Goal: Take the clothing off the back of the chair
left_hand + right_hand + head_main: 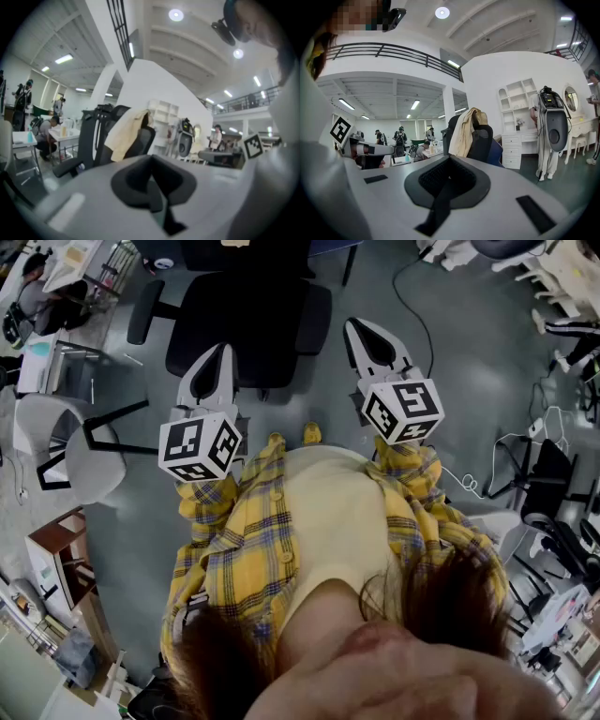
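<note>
Facing the black chair (248, 320), I hold my left gripper (222, 357) and right gripper (367, 338) level, jaws pressed together, pinching nothing. The cream clothing (465, 131) drapes over the chair back, well apart from me. I should spread the jaws before reaching its top fold. Only the gripper views show the clothing; from above the chair looks plain dark.

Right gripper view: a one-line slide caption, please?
Shut, empty right claw faces a black office chair with pale yellow clothing draped over its back.
</note>
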{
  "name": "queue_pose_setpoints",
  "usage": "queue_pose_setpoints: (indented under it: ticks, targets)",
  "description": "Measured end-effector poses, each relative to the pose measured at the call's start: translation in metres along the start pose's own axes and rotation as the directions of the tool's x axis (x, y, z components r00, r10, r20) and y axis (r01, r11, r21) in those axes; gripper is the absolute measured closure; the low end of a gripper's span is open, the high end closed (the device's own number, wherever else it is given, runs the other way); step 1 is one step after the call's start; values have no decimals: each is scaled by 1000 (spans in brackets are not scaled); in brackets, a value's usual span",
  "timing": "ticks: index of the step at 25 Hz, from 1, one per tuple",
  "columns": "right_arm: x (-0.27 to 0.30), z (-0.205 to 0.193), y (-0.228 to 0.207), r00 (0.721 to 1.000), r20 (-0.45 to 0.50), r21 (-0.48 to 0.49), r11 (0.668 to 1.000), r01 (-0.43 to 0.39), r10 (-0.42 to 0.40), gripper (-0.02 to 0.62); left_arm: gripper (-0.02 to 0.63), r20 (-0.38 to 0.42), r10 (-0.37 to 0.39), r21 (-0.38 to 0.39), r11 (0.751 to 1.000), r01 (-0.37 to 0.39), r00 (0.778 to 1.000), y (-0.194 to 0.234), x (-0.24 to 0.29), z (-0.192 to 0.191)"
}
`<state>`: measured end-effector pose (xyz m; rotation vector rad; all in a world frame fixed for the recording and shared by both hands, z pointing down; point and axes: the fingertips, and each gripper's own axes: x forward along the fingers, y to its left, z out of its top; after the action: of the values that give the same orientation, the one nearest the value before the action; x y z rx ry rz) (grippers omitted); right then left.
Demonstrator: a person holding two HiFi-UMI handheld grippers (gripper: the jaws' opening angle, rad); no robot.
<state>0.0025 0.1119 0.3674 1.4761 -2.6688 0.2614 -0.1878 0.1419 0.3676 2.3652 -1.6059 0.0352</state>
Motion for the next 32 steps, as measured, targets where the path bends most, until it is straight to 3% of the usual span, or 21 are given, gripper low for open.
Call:
queue_pose_setpoints:
  ticks: [17,32]
  targets:
    - [-2,-3,-48,999,-12,60,997,-38,39,581,600,-6,-41,21,999,41,999,-38,55,2]
    - [1,-13,-73,990,-41,77,988,-131,134,581,600,-51,-74,53,996,76,996,-75,106,1]
